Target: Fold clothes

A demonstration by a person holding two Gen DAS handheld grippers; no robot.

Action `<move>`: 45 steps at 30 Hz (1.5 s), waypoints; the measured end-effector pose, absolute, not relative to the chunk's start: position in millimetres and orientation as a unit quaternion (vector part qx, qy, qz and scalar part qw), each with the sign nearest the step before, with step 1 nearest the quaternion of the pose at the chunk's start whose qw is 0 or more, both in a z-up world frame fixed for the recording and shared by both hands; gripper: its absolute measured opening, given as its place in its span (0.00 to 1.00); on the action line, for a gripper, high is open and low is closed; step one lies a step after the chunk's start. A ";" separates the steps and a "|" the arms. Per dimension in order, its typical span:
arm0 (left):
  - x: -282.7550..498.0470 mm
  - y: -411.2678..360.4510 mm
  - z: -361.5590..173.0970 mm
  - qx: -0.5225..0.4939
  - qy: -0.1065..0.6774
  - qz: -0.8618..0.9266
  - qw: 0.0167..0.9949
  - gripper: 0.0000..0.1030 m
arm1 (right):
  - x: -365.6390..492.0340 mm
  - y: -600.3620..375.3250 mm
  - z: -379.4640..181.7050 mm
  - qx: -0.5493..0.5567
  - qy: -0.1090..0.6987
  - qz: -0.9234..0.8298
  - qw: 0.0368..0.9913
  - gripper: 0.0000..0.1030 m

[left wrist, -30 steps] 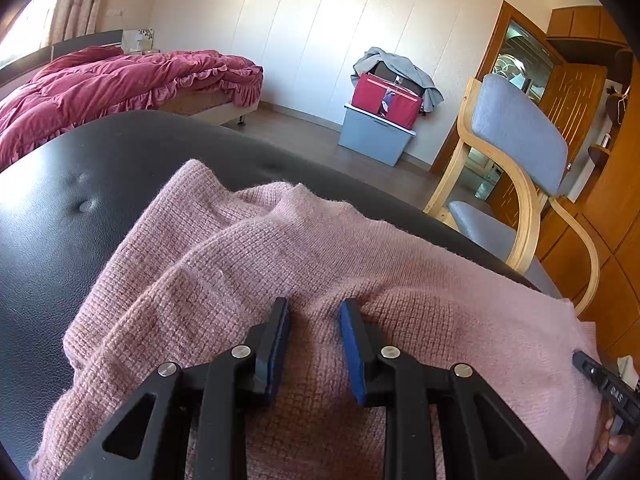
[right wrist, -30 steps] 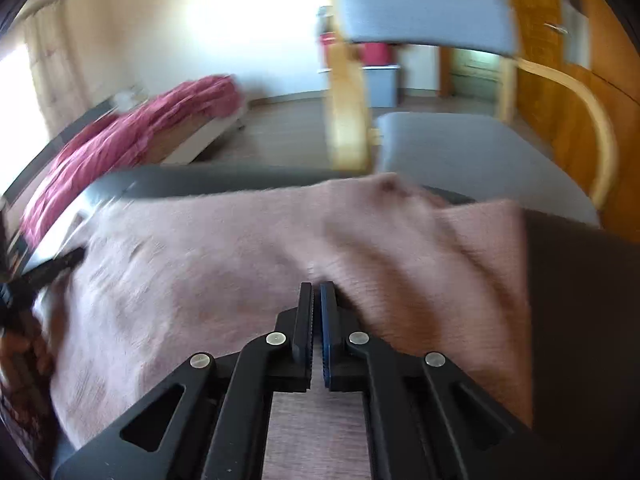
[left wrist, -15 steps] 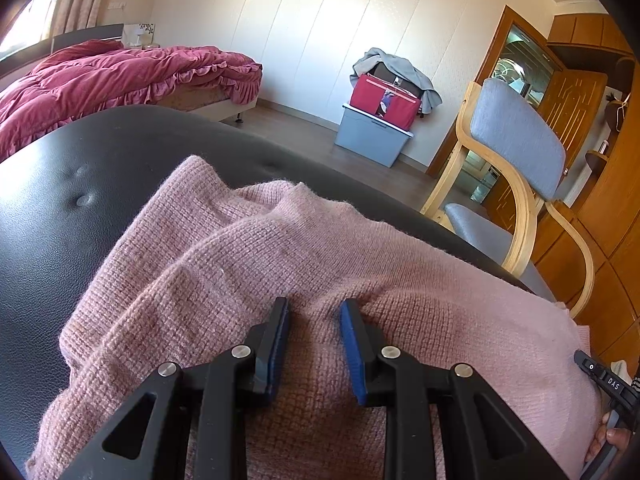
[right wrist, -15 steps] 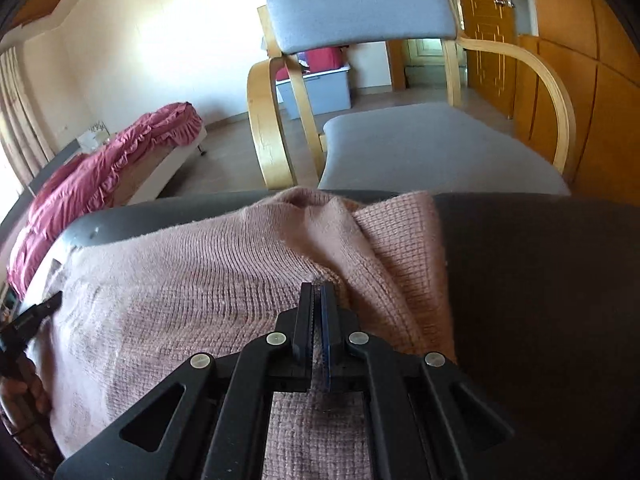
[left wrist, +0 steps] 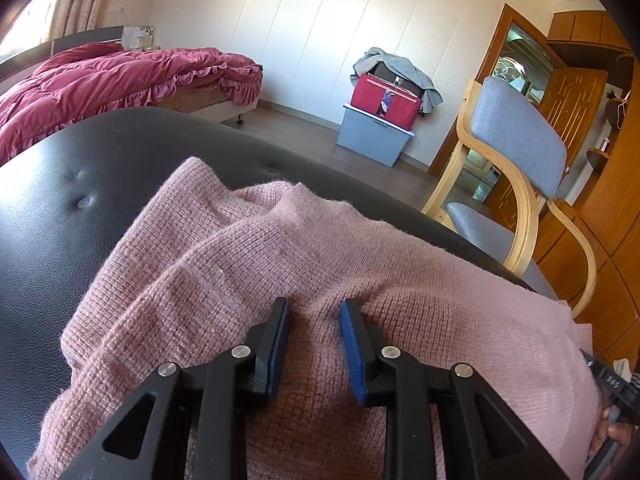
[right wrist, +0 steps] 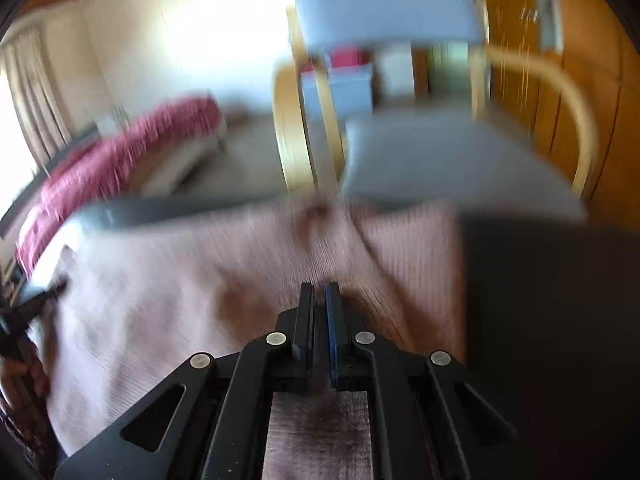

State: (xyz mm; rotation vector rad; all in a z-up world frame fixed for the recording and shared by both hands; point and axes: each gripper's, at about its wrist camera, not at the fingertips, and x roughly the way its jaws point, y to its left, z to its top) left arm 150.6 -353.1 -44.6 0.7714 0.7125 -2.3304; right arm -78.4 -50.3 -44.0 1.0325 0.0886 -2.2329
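Observation:
A pink knit sweater (left wrist: 304,264) lies rumpled on a black leather surface (left wrist: 60,200). My left gripper (left wrist: 314,310) rests on it, open, with a low ridge of knit between the blue pads. In the blurred right wrist view my right gripper (right wrist: 319,294) is shut on the pink sweater (right wrist: 168,280), and creases fan out from its tips. The sweater's right edge lies folded near the black surface (right wrist: 540,300). The right gripper's tip (left wrist: 610,380) and a hand (left wrist: 610,438) show at the left view's lower right.
A grey-cushioned wooden armchair (left wrist: 516,136) stands just beyond the black surface. A bed with a crimson duvet (left wrist: 120,76) is at the far left. A red bag on a grey box (left wrist: 380,120) stands by the wall. Wooden cabinets (left wrist: 612,200) line the right.
The right wrist view has gone blurred from fast motion, and the sweater under the right gripper looks pulled and creased. The left gripper stays in place on the sweater.

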 end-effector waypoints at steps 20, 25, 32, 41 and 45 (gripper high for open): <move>150.4 -352.9 -45.7 0.289 0.266 -0.875 0.284 0.26 | -57.8 -39.5 -21.7 0.310 0.062 -0.894 0.316 0.06; 151.2 -353.2 -45.5 0.287 0.268 -0.875 0.283 0.26 | -58.8 -58.6 -38.5 0.351 0.103 -0.872 0.326 0.11; 163.8 -353.3 -41.6 0.257 0.280 -0.882 0.279 0.26 | -75.0 -41.5 -44.2 0.375 0.072 -0.873 0.302 0.13; 214.0 -341.4 -44.6 0.247 0.312 -0.878 0.266 0.26 | -68.9 -39.9 -44.8 0.374 0.069 -0.872 0.308 0.17; 225.6 -351.9 -51.0 0.261 0.332 -0.863 0.277 0.22 | -71.1 -41.3 -45.2 0.376 0.066 -0.871 0.310 0.17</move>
